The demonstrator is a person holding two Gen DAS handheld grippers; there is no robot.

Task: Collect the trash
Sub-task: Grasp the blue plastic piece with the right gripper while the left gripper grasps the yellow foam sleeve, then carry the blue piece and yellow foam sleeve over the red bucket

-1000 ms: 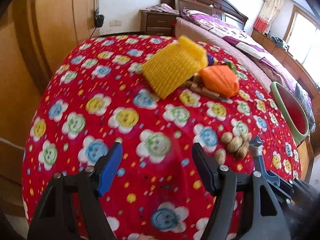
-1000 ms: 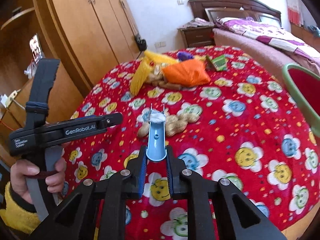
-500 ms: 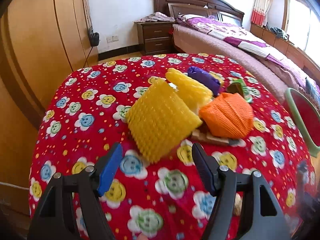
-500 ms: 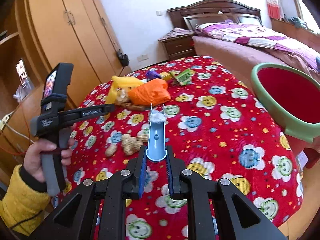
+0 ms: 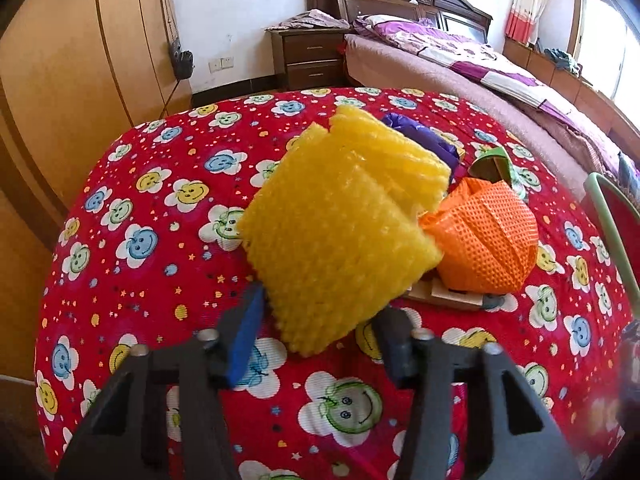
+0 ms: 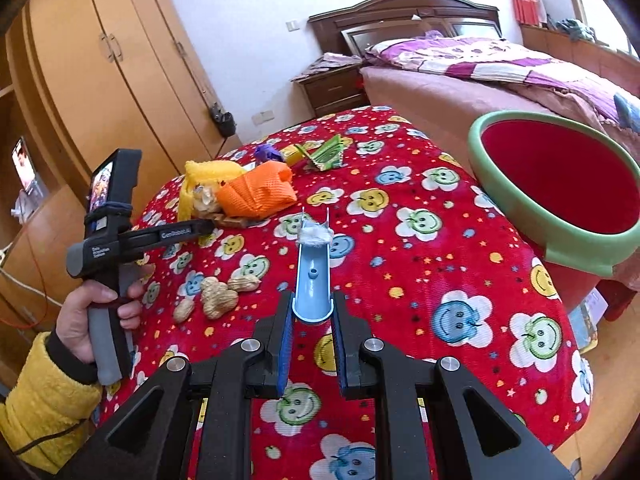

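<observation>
Trash: scattered over the desk (image 5: 132, 280) with its red smiley-flower cloth, most of it heaped toward the far side
Bin (image 6: 560, 184): red, green-rimmed, standing just off the desk's right edge
Yellow foam net (image 5: 340, 220): biggest piece of the heap, lying on the desk with its near corner between my left fingers
Orange foam net (image 5: 484, 240): touching the yellow net's right side, resting on small wooden pieces
Purple wrapper (image 5: 424, 140): behind the yellow net
Peanut shells (image 6: 216, 294): loose cluster on the desk's near left part
Left gripper (image 5: 320, 326): my fingers spread wide around the yellow net's corner, not closed on it
Right gripper (image 6: 312, 316): my fingers clamped on a blue scoop (image 6: 313, 276), white fluff at its tip, held above the desk
</observation>
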